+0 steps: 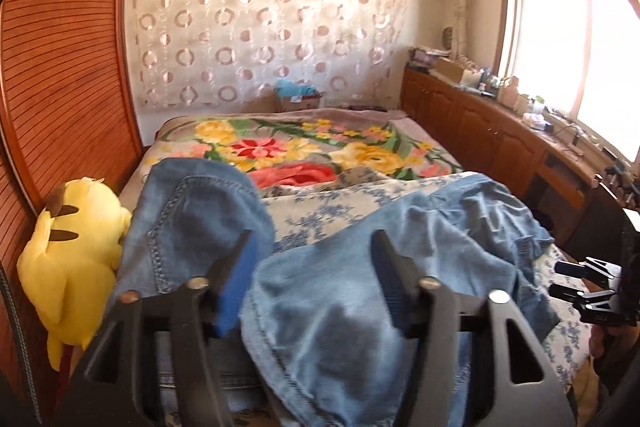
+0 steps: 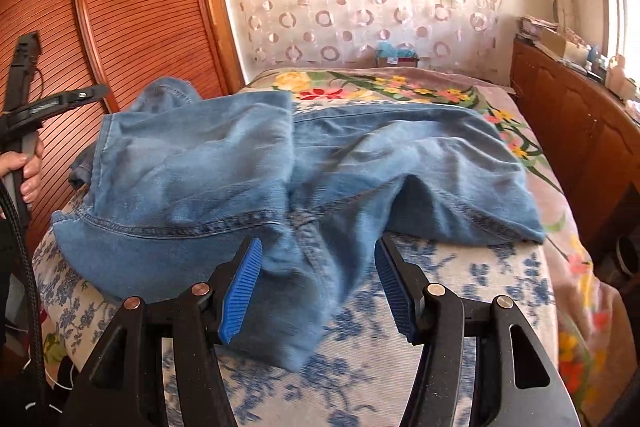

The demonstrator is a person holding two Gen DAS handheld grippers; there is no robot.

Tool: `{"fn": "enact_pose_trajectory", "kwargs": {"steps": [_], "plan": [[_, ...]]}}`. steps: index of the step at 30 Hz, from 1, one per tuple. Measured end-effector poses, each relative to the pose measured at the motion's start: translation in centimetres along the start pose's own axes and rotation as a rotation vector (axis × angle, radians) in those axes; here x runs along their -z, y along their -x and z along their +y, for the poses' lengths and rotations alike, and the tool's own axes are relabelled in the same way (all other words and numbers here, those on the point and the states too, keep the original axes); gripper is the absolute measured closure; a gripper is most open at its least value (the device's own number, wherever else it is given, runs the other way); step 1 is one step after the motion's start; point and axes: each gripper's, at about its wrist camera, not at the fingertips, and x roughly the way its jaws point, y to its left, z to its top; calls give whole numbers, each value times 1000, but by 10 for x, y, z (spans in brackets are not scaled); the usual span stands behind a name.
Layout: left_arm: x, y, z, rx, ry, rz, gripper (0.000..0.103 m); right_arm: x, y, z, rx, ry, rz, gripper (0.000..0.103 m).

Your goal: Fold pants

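Blue-padded fingers of the right gripper point(image 2: 318, 283) stand apart just above the near hem of the jeans point(image 2: 304, 163), with a fold of denim lying between them but neither pad pressing on it. In the other view the left gripper point(image 1: 310, 267) is likewise spread wide, its jaws open over a bunched blue fold; cloth rises between and in front of the fingers, yet the pads do not clamp it.

Crumpled and partly doubled over, the jeans lie on the bed point(image 2: 460, 275), on its blue-flowered sheet. Seen from the right wrist, their long axis runs roughly across the bed, from the wardrobe point(image 2: 132, 7) side on the left toward the cabinet point(image 2: 568, 115) side on the right. One leg reaches right to a hem near the mattress edge, and a shorter flap points toward the camera. Which end is the waist I cannot tell.

Beyond them spreads a bright floral blanket point(image 1: 304, 147). At the left edge a yellow plush point(image 1: 76, 231) sits against the wardrobe, touching the denim. A hand point(image 2: 30, 167) grips the left gripper's handle.
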Motion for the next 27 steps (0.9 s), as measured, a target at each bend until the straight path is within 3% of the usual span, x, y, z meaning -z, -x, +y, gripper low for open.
{"fn": "enact_pose_trajectory", "kwargs": {"steps": [1,3,19,27], "plan": [[0,1,-5,8,-4,-3,27,1,2,-3,6,-3,0,42],[1,2,-18,30,-22,-2,25,2,6,-8,21,-11,-2,42],[39,-41,-101,166,-96,124,25,9,22,-69,130,-17,33,42],[63,-62,-114,162,-128,184,25,5,19,-79,94,-42,44,42]]}}
